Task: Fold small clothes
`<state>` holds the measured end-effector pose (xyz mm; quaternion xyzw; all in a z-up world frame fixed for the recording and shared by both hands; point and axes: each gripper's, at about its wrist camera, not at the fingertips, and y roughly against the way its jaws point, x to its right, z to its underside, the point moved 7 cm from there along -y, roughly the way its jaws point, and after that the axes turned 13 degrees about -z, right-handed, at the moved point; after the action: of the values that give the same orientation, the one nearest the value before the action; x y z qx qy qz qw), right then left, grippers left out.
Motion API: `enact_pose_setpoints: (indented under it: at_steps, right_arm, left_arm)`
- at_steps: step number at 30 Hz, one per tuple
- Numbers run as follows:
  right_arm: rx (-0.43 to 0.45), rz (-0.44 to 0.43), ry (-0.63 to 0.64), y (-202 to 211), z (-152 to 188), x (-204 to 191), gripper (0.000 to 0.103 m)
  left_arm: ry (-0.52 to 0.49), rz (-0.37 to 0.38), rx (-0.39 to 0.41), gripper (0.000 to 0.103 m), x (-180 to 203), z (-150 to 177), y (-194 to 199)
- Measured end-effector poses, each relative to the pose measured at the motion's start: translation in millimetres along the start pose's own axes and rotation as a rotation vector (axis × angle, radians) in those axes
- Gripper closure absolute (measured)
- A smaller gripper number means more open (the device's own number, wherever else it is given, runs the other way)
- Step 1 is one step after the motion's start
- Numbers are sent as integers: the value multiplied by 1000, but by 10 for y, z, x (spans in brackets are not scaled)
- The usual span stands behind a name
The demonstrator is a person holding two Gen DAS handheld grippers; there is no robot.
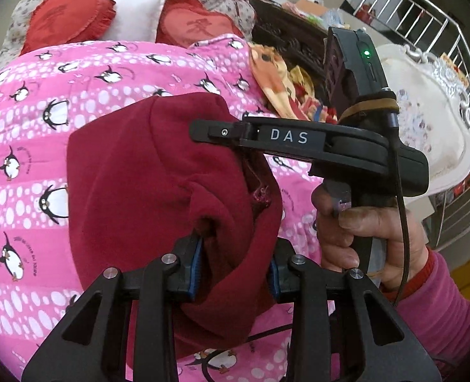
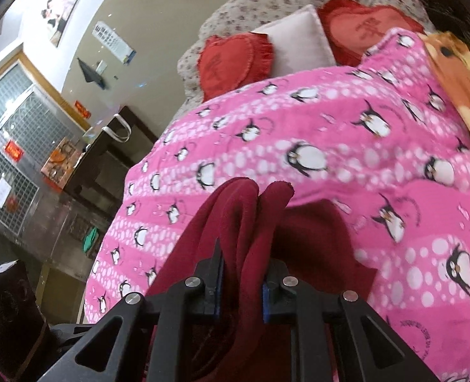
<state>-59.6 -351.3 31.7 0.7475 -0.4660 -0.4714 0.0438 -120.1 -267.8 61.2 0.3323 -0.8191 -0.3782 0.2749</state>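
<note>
2 grippers, left gripper [image 1: 235, 270] and right gripper [image 2: 241, 283], have jaws clamped on the red garment [image 1: 158, 184].

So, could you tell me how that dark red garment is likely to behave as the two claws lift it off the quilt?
The dark red garment will probably flop: it bunches and creases between the left claw and the right claw. Its fleecy-looking surface suggests it should not slip easily. It seems light, draping loosely over the penguin quilt.

"DAS" in white letters on the right gripper [image 1: 199, 132] body.
</note>
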Motion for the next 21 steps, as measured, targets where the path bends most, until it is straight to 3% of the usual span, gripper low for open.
enact_pose_setpoints:
  at_steps: [17,21]
  right_arm:
    - [-34,49,-95,-77,244,495,86]
    - [-12,80,-127,49,232,587,73]
  left_arm:
    - [-5,11,-79,72,134,210,-253]
    - [-25,17,-96,70,177,249,-187]
